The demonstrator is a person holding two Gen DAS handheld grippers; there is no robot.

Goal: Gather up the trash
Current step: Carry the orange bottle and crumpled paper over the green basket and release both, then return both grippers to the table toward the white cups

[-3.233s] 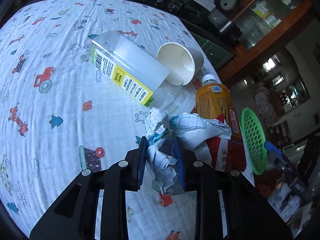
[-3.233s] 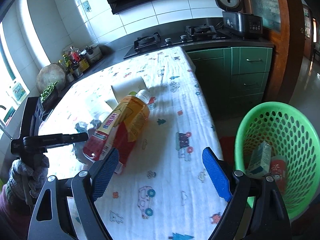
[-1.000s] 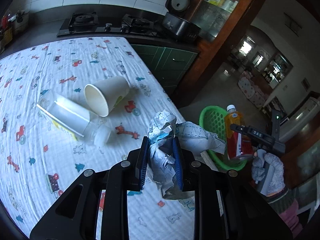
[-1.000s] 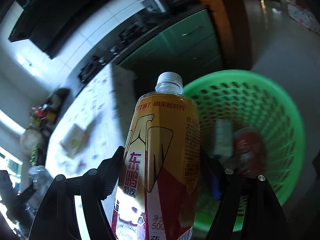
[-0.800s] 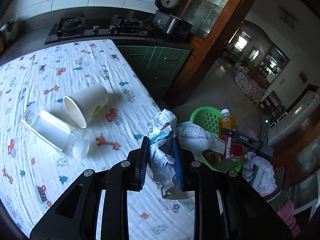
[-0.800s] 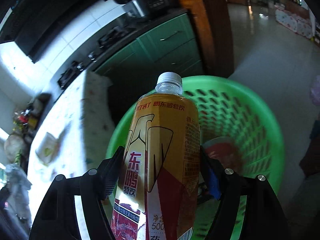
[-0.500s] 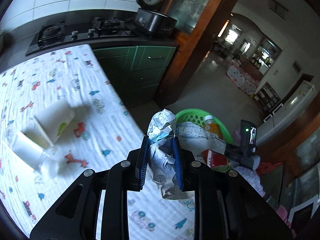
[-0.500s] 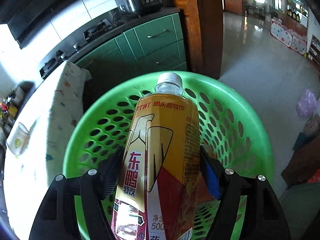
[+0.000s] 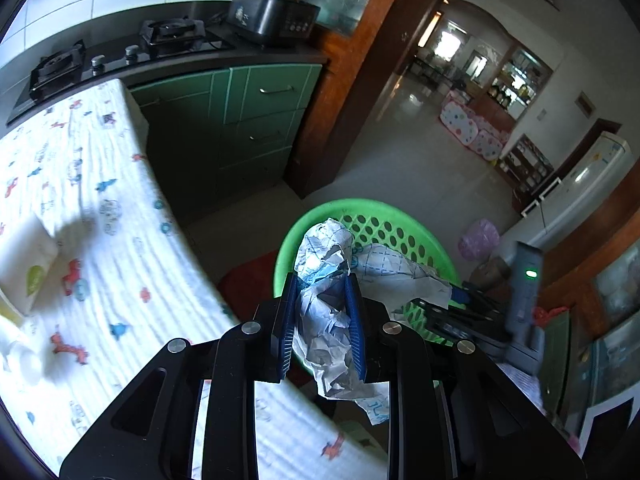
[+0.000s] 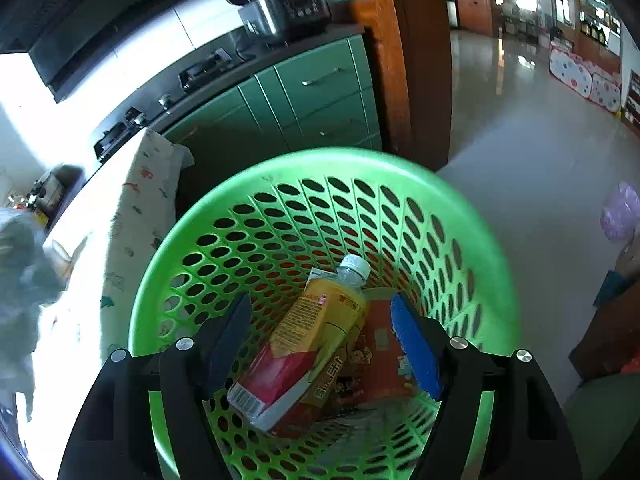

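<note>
Left wrist view, left claw [image 9: 322,312] clenched on crumpled paper [image 9: 326,320] above the green basket [image 9: 320,212] rim beside the worktop [image 9: 120,280], right wrist view, right claw [image 10: 320,336] released over the basket, drink bottle [image 10: 304,344] lying inside, clear of both pads

Your basket [image 10: 472,216] stands on the floor [image 10: 520,140] just beside the counter [image 9: 120,240]. The bottle [image 10: 312,340] lies in it, below your right claw [image 10: 324,340]; cabinets [image 10: 304,96] stand behind.
</note>
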